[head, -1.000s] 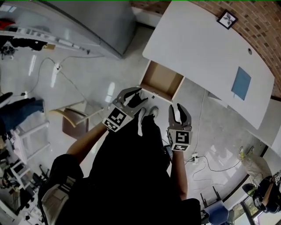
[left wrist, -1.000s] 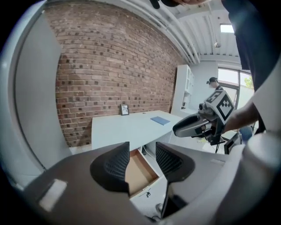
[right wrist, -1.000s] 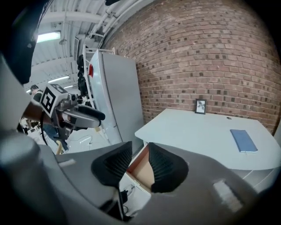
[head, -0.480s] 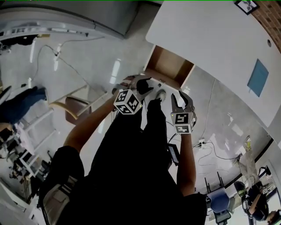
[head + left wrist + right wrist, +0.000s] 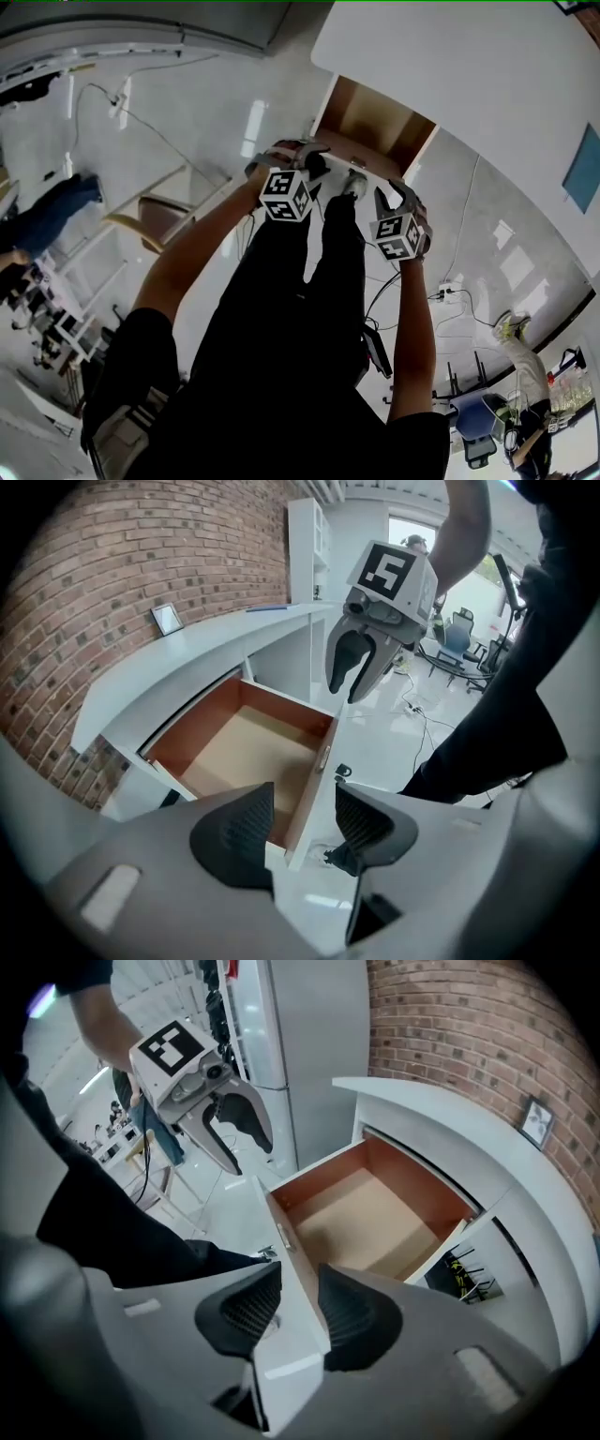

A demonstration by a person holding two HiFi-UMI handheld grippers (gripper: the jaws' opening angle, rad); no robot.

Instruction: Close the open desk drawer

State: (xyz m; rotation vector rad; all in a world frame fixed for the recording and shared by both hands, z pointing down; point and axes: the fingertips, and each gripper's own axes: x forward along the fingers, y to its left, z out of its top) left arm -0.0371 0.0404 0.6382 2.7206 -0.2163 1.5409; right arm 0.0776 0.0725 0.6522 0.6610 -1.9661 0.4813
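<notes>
The desk drawer (image 5: 375,127) stands pulled out from under the white desk top (image 5: 469,66), its brown inside bare (image 5: 239,752) (image 5: 370,1213). Its white front panel (image 5: 314,780) (image 5: 291,1269) carries a small handle (image 5: 284,1235). My left gripper (image 5: 298,161) (image 5: 300,822) hangs just above the front's left end; its jaws have just been opening, and the panel's edge shows beyond the gap, untouched. My right gripper (image 5: 398,199) (image 5: 298,1312) is open over the front's right end, with the panel's top edge in line between its pads.
The person's dark trouser legs (image 5: 319,281) stand right before the drawer. A wooden chair (image 5: 155,220) is on the left, and cables with a power strip (image 5: 445,291) lie on the floor at the right. A brick wall (image 5: 112,592) is behind the desk.
Both grippers have dropped from chest height to the drawer's front panel and tipped downward. The head view has moved closer over the drawer.
</notes>
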